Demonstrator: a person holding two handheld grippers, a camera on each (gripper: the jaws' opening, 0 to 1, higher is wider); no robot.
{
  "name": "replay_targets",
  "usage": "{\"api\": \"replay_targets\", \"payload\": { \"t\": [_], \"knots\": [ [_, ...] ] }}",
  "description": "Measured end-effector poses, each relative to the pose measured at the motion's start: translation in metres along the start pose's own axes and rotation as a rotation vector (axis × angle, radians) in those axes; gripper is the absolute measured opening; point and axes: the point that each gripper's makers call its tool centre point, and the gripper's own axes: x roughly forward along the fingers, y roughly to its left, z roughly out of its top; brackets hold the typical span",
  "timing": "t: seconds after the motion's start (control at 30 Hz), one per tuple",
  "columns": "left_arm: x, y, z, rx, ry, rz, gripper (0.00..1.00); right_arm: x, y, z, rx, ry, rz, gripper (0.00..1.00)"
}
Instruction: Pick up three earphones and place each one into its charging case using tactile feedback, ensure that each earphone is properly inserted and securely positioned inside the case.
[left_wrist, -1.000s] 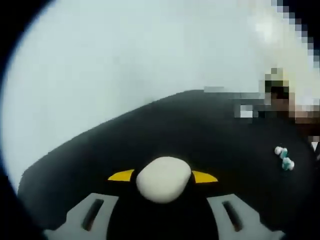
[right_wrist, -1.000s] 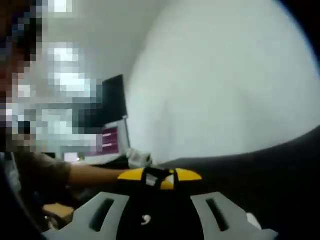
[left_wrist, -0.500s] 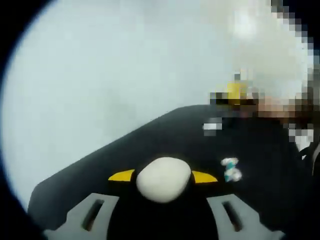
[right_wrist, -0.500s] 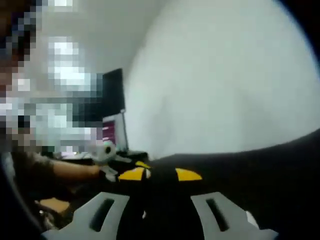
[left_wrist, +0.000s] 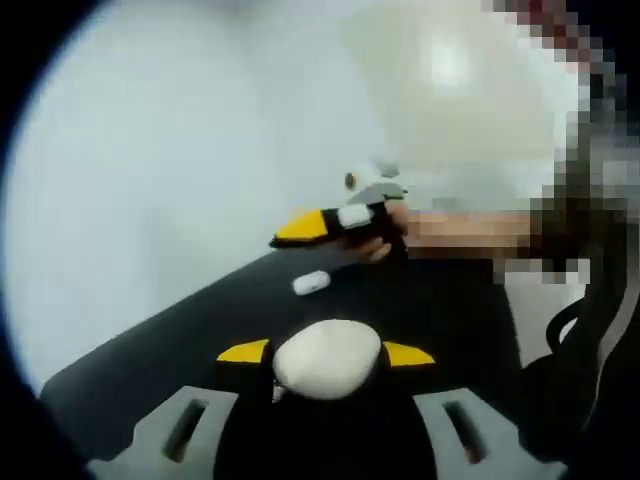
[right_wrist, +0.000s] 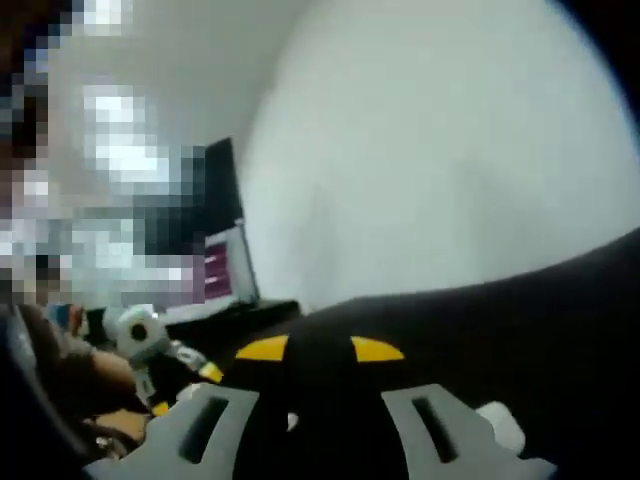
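In the left gripper view, a white oval charging case (left_wrist: 327, 358) is held between the yellow-tipped fingers (left_wrist: 244, 351) of the left gripper (left_wrist: 326, 354). The fingers are shut on the case, one yellow tip seen on each side of it. The case is closed, as far as can be seen. Under it, a black desk (left_wrist: 200, 340) is seen. Further back on the desk, a small white thing (left_wrist: 311, 283) is lying, maybe an earphone or a 2nd case; it is too blurry to tell. Just above it, the right gripper (left_wrist: 325, 224) is seen, held by a person's hand (left_wrist: 385, 232). A white bit (left_wrist: 354, 215) is seen by its yellow tip, but what it is can't be told.

In the right gripper view, the 2 yellow finger tips (right_wrist: 376, 349) are seen w/ a small gap between them. The gap looks dark, and it can't be told if anything is held there. A white thing (right_wrist: 499, 425) is seen at the lower right, on the desk, near the fingers. At the left, the left gripper (right_wrist: 160, 350) is seen, blurry. A laptop screen (right_wrist: 224, 272) is seen behind, against a pale wall (right_wrist: 440, 160).
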Motion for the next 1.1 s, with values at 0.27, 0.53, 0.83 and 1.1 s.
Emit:
{"api": "replay_targets", "payload": {
  "t": [0.27,0.53,0.83,1.1],
  "knots": [
    [0.011,-0.011,-0.016,0.022,0.066,-0.015,0.39,0.001,0.004,-0.001,-0.012,0.014,0.01,0.24],
    [0.003,-0.01,-0.019,-0.024,0.06,-0.049,0.39,0.005,0.015,-0.004,-0.029,0.042,0.055,0.24],
    [-0.019,0.004,-0.012,-0.05,0.003,-0.036,0.41,0.009,0.026,-0.014,-0.069,0.088,0.079,0.24],
    [-0.042,0.011,-0.007,-0.171,-0.066,-0.068,0.28,0.008,0.037,-0.026,-0.145,0.156,0.117,0.27]
  ]
}}
